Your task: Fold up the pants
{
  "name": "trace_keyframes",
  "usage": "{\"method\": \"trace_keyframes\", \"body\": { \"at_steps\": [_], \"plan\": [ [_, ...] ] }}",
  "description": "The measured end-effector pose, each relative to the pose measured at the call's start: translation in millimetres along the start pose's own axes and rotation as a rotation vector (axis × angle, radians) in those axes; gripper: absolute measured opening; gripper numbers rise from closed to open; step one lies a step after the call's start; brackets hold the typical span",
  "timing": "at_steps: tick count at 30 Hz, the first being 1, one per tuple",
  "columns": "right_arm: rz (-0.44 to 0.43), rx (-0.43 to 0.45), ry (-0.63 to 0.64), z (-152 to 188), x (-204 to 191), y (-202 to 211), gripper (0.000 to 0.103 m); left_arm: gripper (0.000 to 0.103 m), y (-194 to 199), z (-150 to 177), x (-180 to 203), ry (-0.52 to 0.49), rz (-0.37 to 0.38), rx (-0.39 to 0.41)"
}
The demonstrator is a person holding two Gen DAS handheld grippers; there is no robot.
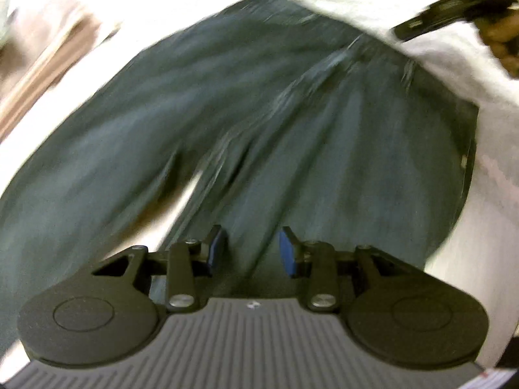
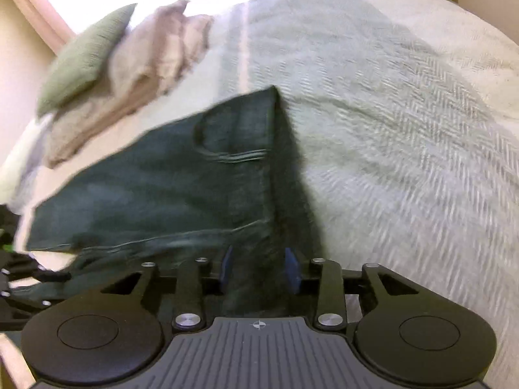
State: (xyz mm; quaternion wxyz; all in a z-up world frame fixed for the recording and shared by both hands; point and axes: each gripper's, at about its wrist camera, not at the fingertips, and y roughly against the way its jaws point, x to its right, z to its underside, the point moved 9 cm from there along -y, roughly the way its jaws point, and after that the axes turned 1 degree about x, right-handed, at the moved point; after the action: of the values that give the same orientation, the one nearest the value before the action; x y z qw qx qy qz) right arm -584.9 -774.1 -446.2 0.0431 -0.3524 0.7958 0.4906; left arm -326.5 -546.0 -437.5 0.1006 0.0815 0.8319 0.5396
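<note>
Dark green pants (image 1: 259, 103) lie spread on a pale bedspread (image 1: 470, 194), with the two legs parting just ahead of my left gripper (image 1: 252, 251). That gripper hovers over one leg; its blue pads stand apart and press on nothing. In the right wrist view the pants (image 2: 168, 188) show a pocket and a straight side edge. My right gripper (image 2: 259, 269) is over the near corner with a gap between its pads and dark cloth below them. The frame is blurred, and I see no pinch. The left wrist view shows the right gripper (image 1: 454, 9) in a hand at the top right.
A green pillow (image 2: 84, 58) and a beige pillow or folded blanket (image 2: 139, 74) lie at the far left of the bed. Herringbone bedspread (image 2: 405, 129) stretches to the right of the pants. Something brown and blurred (image 1: 48, 58) lies beyond the bed's left side.
</note>
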Motion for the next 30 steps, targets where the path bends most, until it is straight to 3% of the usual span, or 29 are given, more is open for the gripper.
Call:
{"method": "trace_keyframes", "body": {
  "at_steps": [3,6,9,12,18,21,24,25,26,28,30],
  "plan": [
    [-0.049,-0.045,-0.033,32.8,-20.5,9.2,0.034,0.032,14.8,48.6,-14.1,0.066,-0.039,-0.069],
    [0.020,-0.167,-0.037,85.5,-20.9,4.0,0.034,0.032,30.9,89.2,-17.4,0.078,-0.066,-0.114],
    [0.109,-0.190,0.003,117.2,-21.8,17.9,0.035,0.032,51.7,107.6,-4.6,0.051,-0.052,-0.093],
    [0.151,-0.171,-0.040,138.5,-30.9,42.1,0.038,0.034,65.5,113.8,21.0,-0.031,0.005,-0.041],
    [0.153,0.012,-0.409,167.5,-27.4,60.2,0.052,0.037,54.3,116.7,57.0,-0.163,0.096,0.031],
    [0.179,0.119,-0.536,171.3,-11.9,48.8,0.052,0.037,47.9,120.5,63.7,-0.261,0.098,0.045],
    [0.171,0.263,-0.661,165.6,5.4,41.7,0.051,0.037,49.6,122.7,61.3,-0.272,0.097,0.038],
    [0.172,0.279,-0.696,164.2,10.6,37.9,0.044,0.037,51.6,124.1,60.9,-0.274,0.097,0.037],
    [0.184,0.275,-0.721,165.4,17.4,37.5,0.002,0.037,54.1,124.6,60.0,-0.280,0.102,0.031],
    [0.195,0.250,-0.776,162.3,25.0,42.9,0.000,0.037,61.1,126.0,58.0,-0.297,0.115,0.027],
    [0.237,0.284,-0.691,139.0,28.1,72.5,0.000,0.037,63.8,126.0,56.8,-0.296,0.133,0.019]
  ]
}}
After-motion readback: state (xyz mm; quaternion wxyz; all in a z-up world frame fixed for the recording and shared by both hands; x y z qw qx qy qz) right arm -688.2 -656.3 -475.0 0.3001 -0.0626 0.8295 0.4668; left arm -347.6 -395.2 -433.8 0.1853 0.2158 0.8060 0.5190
